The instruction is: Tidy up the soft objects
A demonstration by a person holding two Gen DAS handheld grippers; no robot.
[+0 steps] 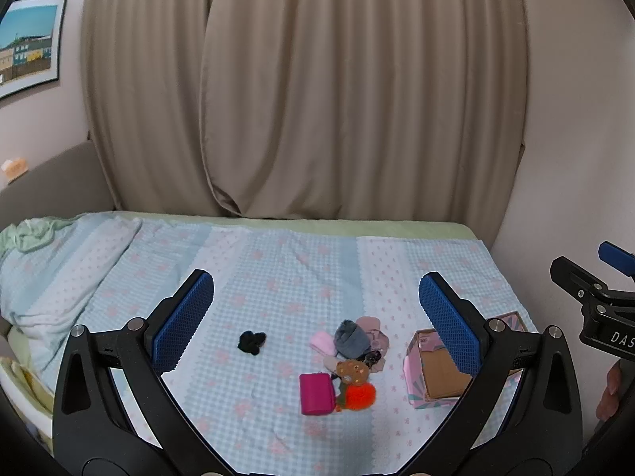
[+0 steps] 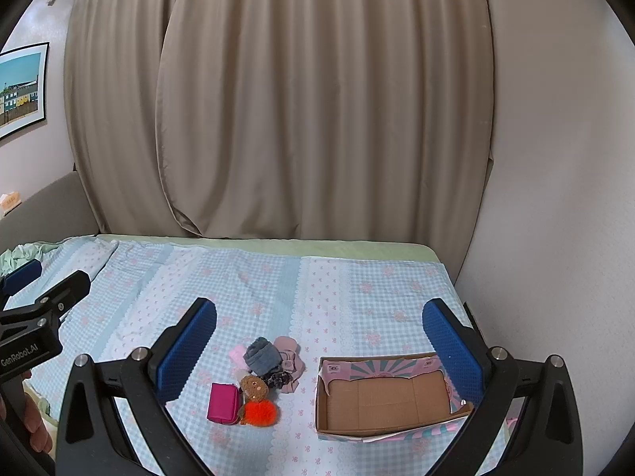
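Observation:
A heap of soft things lies on the bed: a magenta pouch [image 1: 316, 393] [image 2: 224, 402], an orange fluffy ball [image 1: 359, 396] [image 2: 260, 413], a small brown bear [image 1: 352, 371] [image 2: 254, 387], a rolled grey sock [image 1: 351, 339] [image 2: 260, 355] and pink cloth pieces [image 1: 373, 331] [image 2: 287, 351]. A black scrunchie [image 1: 251, 342] lies apart to the left. An open, empty cardboard box [image 2: 383, 398] [image 1: 438, 373] stands to the right of the heap. My left gripper [image 1: 315, 317] and my right gripper [image 2: 319, 341] are both open, empty, and held above the bed.
The bed [image 2: 357, 289] has a light blue checked cover, with a bunched quilt [image 1: 51, 261] at the left. Beige curtains [image 1: 301, 91] hang behind it and a wall [image 2: 555, 198] bounds its right edge. A framed picture [image 1: 27, 43] hangs at the left.

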